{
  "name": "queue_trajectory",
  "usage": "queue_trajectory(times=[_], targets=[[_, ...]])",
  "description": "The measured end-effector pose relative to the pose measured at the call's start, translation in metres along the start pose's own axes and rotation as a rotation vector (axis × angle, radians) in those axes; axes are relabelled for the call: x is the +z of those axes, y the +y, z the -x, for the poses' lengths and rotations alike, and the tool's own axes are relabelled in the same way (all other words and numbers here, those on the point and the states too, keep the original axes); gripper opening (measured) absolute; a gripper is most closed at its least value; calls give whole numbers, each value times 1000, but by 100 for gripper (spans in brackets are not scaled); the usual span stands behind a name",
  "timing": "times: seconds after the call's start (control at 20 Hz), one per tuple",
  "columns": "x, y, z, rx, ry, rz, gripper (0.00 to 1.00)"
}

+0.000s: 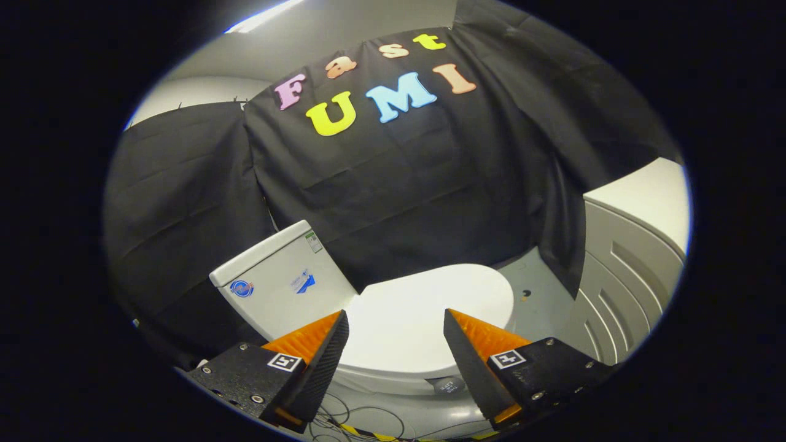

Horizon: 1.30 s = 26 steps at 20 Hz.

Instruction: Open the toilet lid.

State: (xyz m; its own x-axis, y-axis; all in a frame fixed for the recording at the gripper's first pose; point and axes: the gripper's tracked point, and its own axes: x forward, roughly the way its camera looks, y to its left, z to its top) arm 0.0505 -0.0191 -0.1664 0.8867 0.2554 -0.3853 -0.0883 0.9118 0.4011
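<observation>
A white toilet stands just ahead of my fingers, its lid [424, 313] lying flat and closed over the bowl. Its white tank [276, 282], with a few stickers on it, rises behind the lid on the left. My gripper [396, 322] hovers above the near side of the lid, open, with a wide gap between the fingers and nothing held. The lid shows through that gap and reaches beyond the fingertips.
A white cabinet [626, 264] with panelled doors stands to the right of the toilet. Grey floor [540, 294] lies between the two. Black cloth hangs behind the tank. Thin cables and a striped tape [362, 430] lie on the floor below my fingers.
</observation>
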Motion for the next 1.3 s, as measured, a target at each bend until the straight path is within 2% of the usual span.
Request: queue_trajectory(times=[0.15, 0.6, 1.2, 1.3], targets=[[-17, -12, -16, 11, 57, -67, 95], [-72, -57, -57, -30, 206, -229, 96], [-140, -90, -54, -62, 342, -470, 95], [-146, -88, -53, -45, 355, -536, 94]])
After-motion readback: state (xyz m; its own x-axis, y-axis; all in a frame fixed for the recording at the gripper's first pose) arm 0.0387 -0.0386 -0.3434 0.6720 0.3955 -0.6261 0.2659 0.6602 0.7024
